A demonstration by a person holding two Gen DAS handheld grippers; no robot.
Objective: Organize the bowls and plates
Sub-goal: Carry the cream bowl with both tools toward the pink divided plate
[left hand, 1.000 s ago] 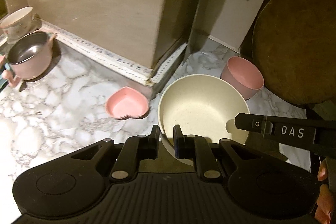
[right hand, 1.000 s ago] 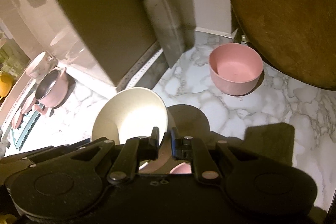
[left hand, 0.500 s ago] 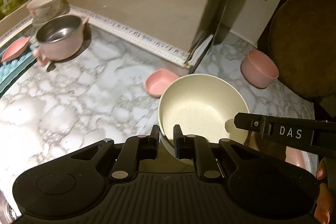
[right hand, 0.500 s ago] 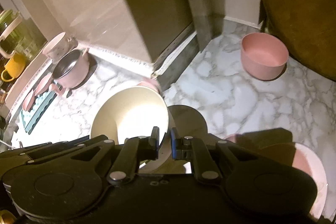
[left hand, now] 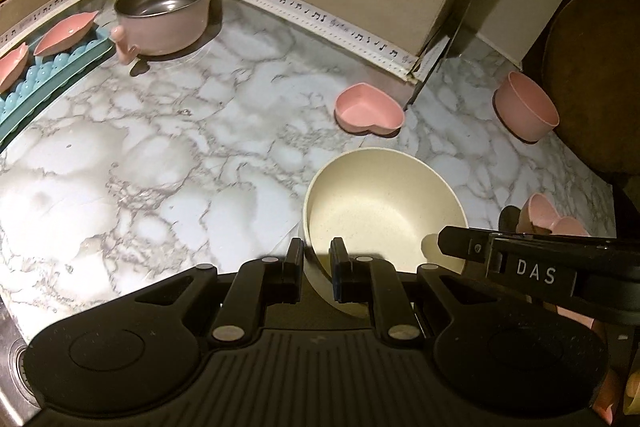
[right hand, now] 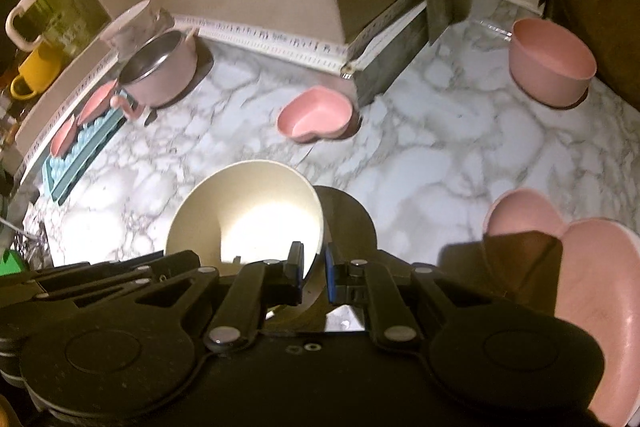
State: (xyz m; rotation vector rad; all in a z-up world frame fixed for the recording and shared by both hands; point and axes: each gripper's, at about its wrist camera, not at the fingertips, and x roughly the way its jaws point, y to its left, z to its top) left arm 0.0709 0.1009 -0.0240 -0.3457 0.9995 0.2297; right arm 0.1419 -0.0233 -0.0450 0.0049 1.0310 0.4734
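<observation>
1. The left gripper (left hand: 316,261) pinches the near rim of the cream bowl (left hand: 384,203), one finger inside the wall and one outside.
2. The right gripper (right hand: 314,267) clamps the same bowl (right hand: 244,211) at its right rim, its fingers closed on the wall.
3. The bowl is tilted and looks to be held just above the marble counter (left hand: 160,155), near the front edge; whether it touches the counter cannot be told.
4. A small heart dish (left hand: 368,109) sits mid-counter near the wall corner.
5. A round pink bowl (left hand: 526,111) stands toward the back right, beside a dark round board (left hand: 596,79).
6. A larger heart plate (right hand: 576,287) lies at the front right edge.
7. A pink pot (left hand: 164,15) with a steel inside stands at the back left, beside a blue rack (left hand: 48,83) holding two pink dishes.
</observation>
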